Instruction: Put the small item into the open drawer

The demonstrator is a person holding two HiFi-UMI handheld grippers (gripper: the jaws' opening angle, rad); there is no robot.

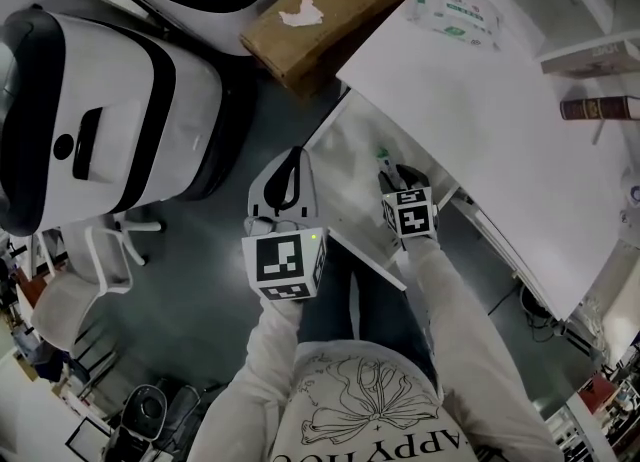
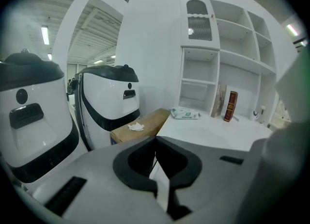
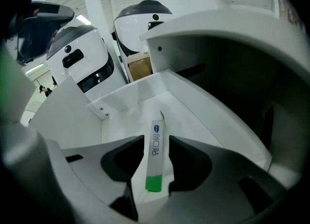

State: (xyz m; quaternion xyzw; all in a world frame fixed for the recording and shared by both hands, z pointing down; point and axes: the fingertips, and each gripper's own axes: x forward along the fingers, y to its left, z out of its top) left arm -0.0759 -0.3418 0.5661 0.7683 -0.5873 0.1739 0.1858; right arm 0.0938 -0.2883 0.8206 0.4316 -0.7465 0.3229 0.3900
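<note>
The release step looks to be in hand: the right gripper [image 3: 156,140] hangs inside the open drawer [image 3: 127,97] with its jaws spread wide. The small item [image 3: 155,156], a slim white stick with a green end, lies lengthwise between them with a gap on either side, so neither pad presses on it. It seems to rest on the drawer floor, its green end nearest the gripper and its far end pointing toward twelve o'clock in the right gripper view, though contact with the floor cannot be confirmed. If so, the placing is nearly done, and the next move probably calls for drawing the gripper straight back and up without a jaw catching the stick or the drawer's side wall at nine o'clock. In the head view the right forearm reaches forward from the body toward eleven o'clock, with the gripper tipped down into the drawer below the desk [image 1: 480,100] edge. The left gripper [image 1: 292,162] sits at about nine o'clock from the right one, over the floor outside the drawer, pointing to twelve o'clock, its jaws closed tip to tip on nothing.
</note>
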